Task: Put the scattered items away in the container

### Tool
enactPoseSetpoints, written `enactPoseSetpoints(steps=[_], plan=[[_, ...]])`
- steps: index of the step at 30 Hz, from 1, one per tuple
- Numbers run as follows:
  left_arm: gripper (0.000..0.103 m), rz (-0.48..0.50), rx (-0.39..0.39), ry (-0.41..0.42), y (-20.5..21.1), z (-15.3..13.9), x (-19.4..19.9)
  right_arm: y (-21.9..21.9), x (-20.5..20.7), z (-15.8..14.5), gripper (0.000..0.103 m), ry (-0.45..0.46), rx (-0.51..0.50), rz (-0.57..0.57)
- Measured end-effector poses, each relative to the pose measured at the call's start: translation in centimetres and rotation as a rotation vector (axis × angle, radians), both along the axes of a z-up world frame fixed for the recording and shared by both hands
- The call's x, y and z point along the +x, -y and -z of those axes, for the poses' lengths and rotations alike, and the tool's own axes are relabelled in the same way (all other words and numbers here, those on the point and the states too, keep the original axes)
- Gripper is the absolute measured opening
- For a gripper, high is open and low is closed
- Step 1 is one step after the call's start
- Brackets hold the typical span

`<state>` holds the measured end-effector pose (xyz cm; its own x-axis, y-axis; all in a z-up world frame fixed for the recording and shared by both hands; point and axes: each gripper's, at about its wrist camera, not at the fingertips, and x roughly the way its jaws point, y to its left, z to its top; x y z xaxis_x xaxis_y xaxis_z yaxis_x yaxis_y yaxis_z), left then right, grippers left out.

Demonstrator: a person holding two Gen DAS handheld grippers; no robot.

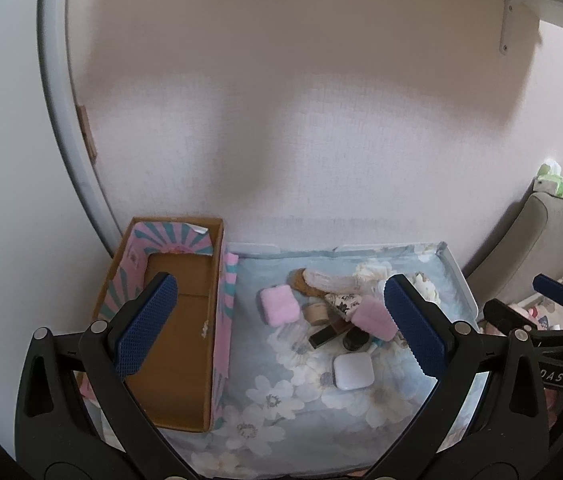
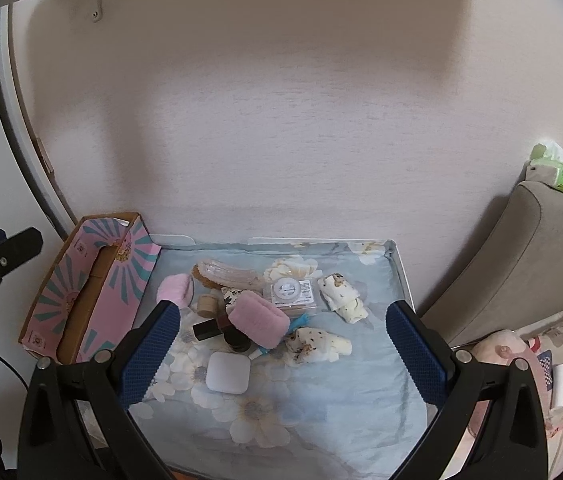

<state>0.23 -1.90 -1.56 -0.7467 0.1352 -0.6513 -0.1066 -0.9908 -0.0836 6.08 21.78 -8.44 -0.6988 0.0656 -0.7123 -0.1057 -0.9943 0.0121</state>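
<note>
Left tongs (image 1: 281, 328): right blue pad is covering part of the pink fluffy pouch (image 1: 373, 318). Print on the clear packet (image 2: 291, 292) is being rendered too small to read. Cardboard box (image 2: 81, 292) floor is being largely hidden by its near wall in the right wrist view.

A pale textured wall (image 2: 281, 140) backs a floral-clothed table (image 2: 321, 400), with a grey armchair (image 2: 521, 260) on the right.

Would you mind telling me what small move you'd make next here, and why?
Probably lower the open right gripper onto the white square case: it lies apart from the pile, nearest the fingers, nothing is held, and the cardboard box looks empty.
</note>
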Motion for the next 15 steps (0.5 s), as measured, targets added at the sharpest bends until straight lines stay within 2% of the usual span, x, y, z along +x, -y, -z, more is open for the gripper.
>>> enactPoseSetpoints(steps=[15], plan=[[0.103,0.033,0.009,0.025,-0.61,1.1,-0.36,0.09,-0.17,0.16,0.102,0.011,0.011,0.006]])
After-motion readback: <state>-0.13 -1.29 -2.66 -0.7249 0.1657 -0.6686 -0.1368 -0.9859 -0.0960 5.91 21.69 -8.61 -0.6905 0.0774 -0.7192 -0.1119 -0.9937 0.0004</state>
